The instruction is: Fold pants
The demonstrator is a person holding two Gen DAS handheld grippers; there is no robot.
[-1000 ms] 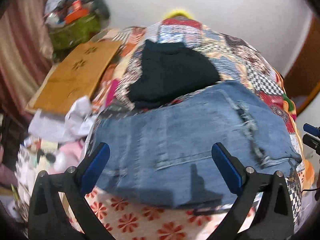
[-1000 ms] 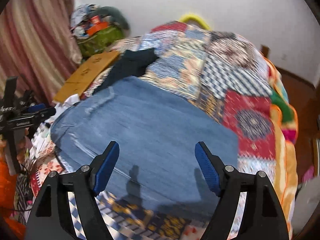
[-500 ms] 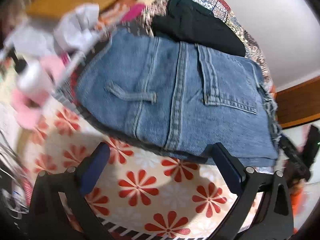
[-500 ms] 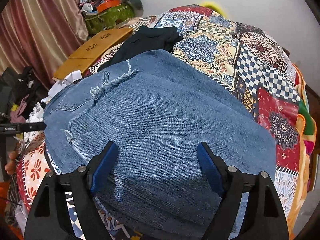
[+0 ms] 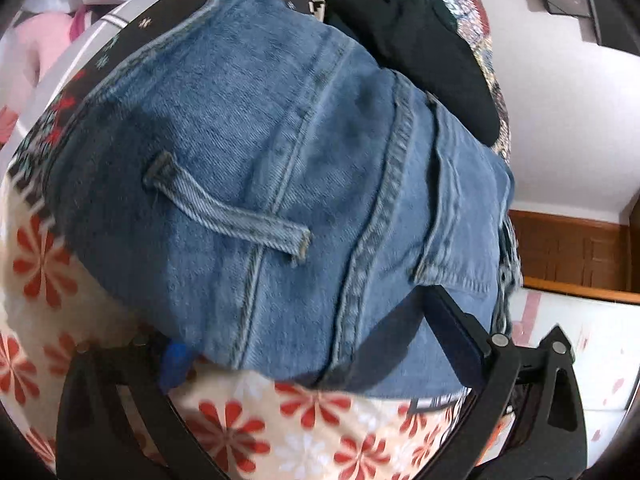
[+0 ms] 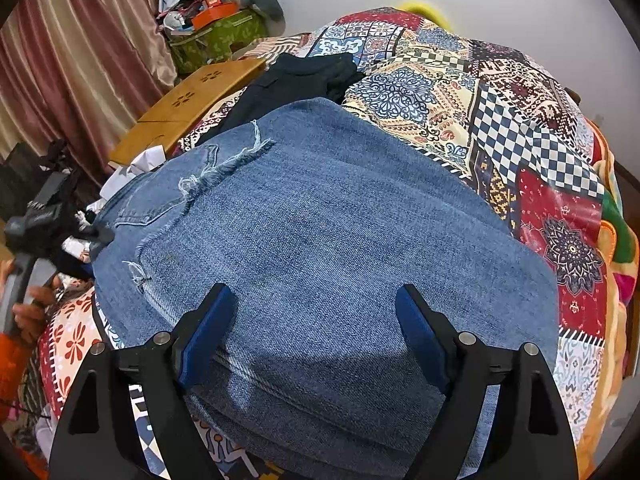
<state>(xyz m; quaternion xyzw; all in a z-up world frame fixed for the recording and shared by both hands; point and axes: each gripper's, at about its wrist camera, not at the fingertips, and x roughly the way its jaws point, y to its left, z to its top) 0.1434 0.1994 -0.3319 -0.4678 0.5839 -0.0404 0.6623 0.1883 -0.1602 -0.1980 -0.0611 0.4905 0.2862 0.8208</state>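
left gripper (image 5: 316,340) pitched down, jaws spread wide, its left blue pad (image 5: 174,362) tucked at the denim edge, its right finger lying over the cloth, not pinching. right gripper (image 6: 312,332) also angled down, jaws wide apart, both pads over the denim (contact unclear). a hand (image 6: 30,314) shows at the far left of the right wrist view, on a grey handle.
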